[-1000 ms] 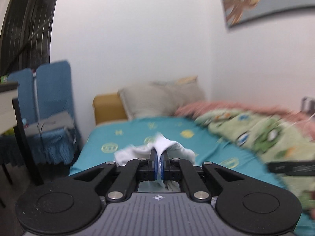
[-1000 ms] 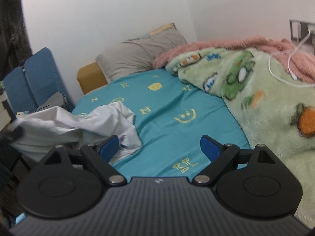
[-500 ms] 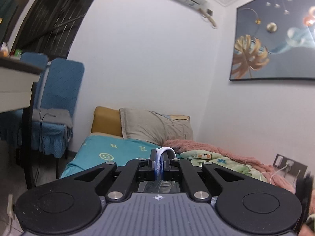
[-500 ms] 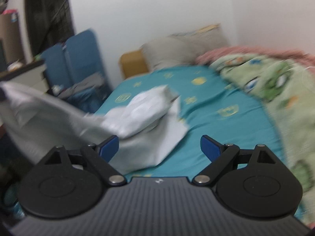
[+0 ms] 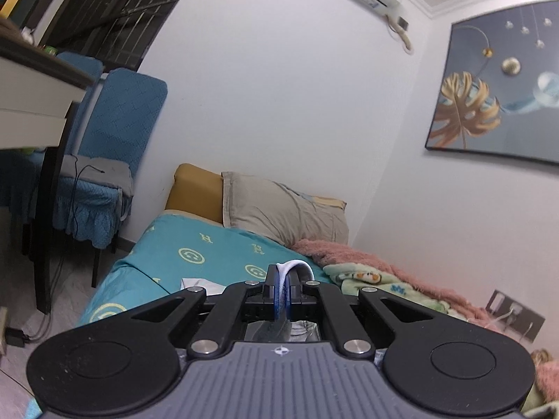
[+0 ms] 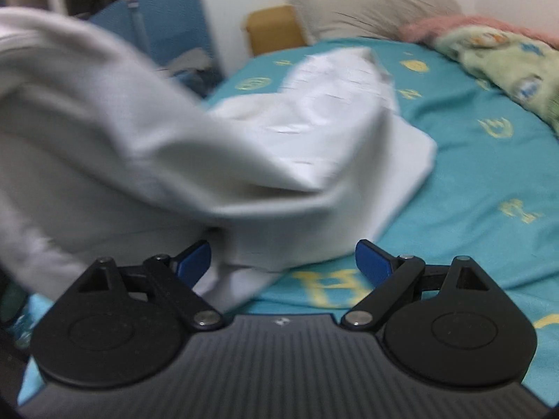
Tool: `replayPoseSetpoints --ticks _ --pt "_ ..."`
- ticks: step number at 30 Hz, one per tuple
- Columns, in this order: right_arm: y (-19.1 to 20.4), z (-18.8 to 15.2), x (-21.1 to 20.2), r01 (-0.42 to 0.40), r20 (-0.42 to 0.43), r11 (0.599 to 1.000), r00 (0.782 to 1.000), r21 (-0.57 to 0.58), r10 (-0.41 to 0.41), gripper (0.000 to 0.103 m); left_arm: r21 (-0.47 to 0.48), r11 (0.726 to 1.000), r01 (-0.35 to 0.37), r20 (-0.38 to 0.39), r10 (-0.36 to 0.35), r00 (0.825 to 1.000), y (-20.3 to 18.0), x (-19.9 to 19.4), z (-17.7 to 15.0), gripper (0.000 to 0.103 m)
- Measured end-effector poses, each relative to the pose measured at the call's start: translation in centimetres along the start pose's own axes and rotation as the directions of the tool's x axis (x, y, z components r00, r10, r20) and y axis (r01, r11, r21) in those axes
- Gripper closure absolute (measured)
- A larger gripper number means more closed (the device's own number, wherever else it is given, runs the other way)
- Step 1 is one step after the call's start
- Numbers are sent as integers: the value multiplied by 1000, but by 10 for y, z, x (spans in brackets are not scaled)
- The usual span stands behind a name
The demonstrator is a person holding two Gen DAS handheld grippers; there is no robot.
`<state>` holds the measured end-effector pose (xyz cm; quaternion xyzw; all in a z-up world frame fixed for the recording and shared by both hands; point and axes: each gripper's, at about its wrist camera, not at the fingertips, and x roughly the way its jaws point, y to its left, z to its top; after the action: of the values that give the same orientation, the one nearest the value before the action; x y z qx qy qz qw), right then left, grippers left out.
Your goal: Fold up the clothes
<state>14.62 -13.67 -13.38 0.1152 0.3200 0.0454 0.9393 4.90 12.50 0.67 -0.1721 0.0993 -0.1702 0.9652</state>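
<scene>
A white garment (image 6: 181, 146) hangs stretched from the upper left down onto the teal bed sheet (image 6: 489, 181) in the right wrist view, blurred by motion. My right gripper (image 6: 283, 262) is open, with the lower folds of the cloth lying between its blue pads. In the left wrist view my left gripper (image 5: 283, 288) is shut on a white edge of the garment (image 5: 291, 266), which loops over the pad tips; a small white patch (image 5: 201, 284) shows on the bed below. The left gripper is raised well above the mattress.
A green cartoon blanket (image 6: 506, 59) and pink blanket (image 5: 367, 258) cover the bed's right side. A grey pillow (image 5: 279, 214) lies at the head. Blue chairs (image 5: 115, 146) and a desk (image 5: 31, 101) stand left of the bed. A framed picture (image 5: 496, 87) hangs on the wall.
My left gripper has lifted and tilted upward with the cloth edge still in it. The garment has been drawn up and across toward the right gripper, which has moved closer to it.
</scene>
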Motion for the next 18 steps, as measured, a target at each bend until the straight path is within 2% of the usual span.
replayPoseSetpoints --ticks 2,4,9,12,15,18 --pt "-12 1 6 32 -4 998 999 53 -32 12 -9 1000 -6 10 6 1000 2 1 1 99" --pt "-28 6 -3 70 36 987 996 142 -76 12 -20 1000 -12 13 13 1000 3 2 1 99" --pt "-54 16 -35 181 108 947 970 265 -216 12 -24 1000 -4 8 5 1000 -2 -3 1 99" --pt "-60 22 -68 216 190 935 943 281 -275 12 -22 1000 21 19 -21 1000 -8 -10 1 99" --pt "-67 24 -106 255 295 927 895 274 -334 12 -20 999 42 20 -42 999 -13 -15 -1 99" --pt "-75 33 -121 275 271 934 904 228 -332 12 4 999 32 -11 -32 999 -20 -11 -7 99"
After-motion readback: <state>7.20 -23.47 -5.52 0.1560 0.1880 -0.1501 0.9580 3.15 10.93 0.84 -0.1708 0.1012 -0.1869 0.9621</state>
